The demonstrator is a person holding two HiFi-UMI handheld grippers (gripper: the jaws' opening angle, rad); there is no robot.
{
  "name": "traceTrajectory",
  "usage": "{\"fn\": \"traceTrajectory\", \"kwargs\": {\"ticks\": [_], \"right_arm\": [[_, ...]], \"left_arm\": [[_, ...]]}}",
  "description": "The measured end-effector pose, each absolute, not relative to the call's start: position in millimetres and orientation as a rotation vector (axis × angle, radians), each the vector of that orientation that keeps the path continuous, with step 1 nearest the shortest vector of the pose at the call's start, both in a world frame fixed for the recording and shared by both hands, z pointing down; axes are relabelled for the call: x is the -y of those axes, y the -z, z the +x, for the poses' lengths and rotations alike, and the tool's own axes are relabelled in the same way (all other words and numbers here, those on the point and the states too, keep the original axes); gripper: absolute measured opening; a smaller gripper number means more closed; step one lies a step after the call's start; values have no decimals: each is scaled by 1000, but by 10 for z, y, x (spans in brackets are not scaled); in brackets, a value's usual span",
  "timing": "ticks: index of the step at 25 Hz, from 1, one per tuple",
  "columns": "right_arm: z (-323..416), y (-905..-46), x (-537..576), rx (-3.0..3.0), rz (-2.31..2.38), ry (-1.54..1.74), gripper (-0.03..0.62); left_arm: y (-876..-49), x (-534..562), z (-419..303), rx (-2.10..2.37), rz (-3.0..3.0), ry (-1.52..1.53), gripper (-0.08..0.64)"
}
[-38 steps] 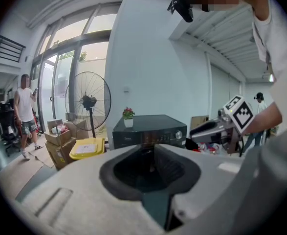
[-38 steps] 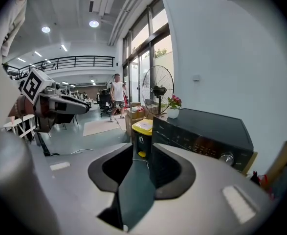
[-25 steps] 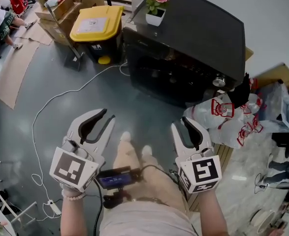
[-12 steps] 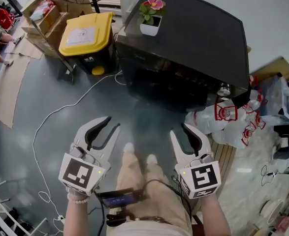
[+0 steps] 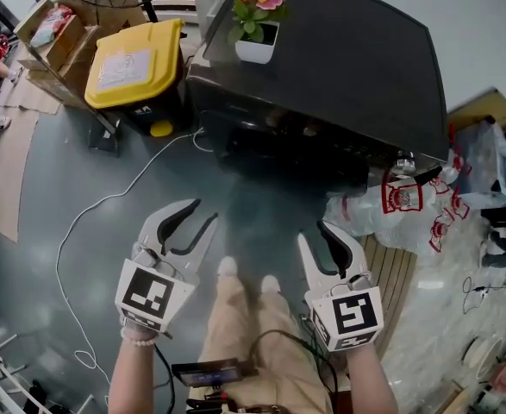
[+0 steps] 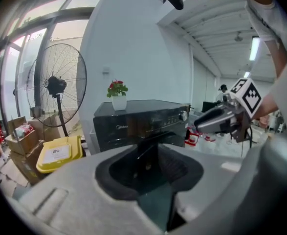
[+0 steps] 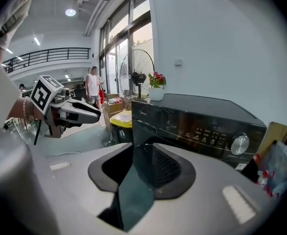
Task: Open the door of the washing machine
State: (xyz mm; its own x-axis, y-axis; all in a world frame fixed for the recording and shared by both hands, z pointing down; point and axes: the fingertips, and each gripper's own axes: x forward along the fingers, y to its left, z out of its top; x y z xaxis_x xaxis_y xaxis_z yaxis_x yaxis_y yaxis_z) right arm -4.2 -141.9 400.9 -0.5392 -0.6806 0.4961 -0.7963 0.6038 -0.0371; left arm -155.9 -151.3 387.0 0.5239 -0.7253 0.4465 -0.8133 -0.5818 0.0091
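Though dim, washing machine (image 5: 339, 67) seemingly front-on.

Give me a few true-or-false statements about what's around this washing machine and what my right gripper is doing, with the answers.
1. A flower pot stands on top of the washing machine. True.
2. The bin beside the machine has a red lid. False: its lid is yellow.
3. The right gripper is clamped on the washing machine. False: its jaws stand apart with nothing between them, short of the machine.
4. A white cable lies on the floor. True.
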Motion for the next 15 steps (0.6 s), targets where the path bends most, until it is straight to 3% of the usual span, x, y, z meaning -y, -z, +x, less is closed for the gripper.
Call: {"fn": "traceTrajectory", "kwargs": {"ticks": [15], "right_arm": [[-108, -4599, 1660, 2338, 1206, -404, 109]], "left_arm": [[-4889, 2065, -1582, 1201, 2566, -732, 155]]}}
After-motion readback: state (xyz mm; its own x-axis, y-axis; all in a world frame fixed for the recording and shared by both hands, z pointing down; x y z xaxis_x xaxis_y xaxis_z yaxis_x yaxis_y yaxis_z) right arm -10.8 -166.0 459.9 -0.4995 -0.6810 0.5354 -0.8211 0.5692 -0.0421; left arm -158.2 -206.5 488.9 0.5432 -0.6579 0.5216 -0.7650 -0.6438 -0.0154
